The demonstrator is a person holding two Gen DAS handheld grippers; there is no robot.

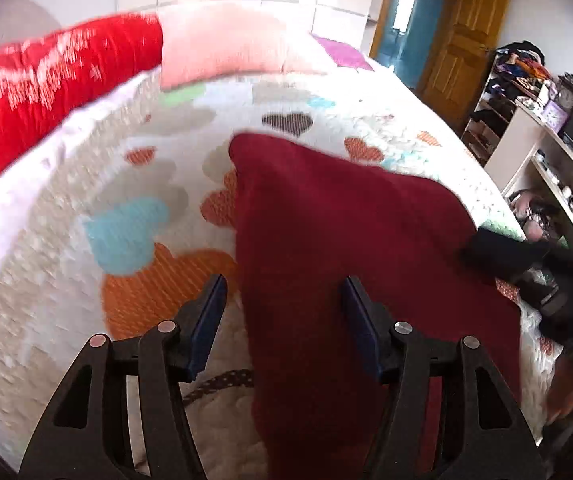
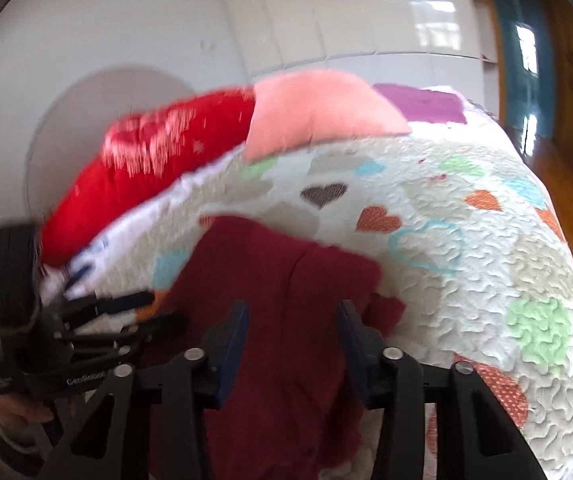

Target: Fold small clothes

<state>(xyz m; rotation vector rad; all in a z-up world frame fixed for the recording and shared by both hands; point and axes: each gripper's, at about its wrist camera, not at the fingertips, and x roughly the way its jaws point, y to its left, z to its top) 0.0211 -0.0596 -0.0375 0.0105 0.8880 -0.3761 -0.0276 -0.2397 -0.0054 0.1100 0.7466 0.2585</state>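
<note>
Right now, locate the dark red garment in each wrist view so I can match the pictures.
Left wrist view: dark red garment fills centre to lower right, running down behind the gripper.
Right wrist view: dark red garment sits lower centre, between the gripper's fingers.
Shared landmark: the brown heart on the quilt, just beyond it.

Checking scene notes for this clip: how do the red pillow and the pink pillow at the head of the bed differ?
The red pillow is bright red with a white pattern, blurred here; the pink pillow is plain pale pink. The red one is the longer, reaching towards the bed's left edge, while the pink one sits nearer the middle. Both lie side by side, touching, on the heart-print quilt, beyond the dark red garment.
</note>
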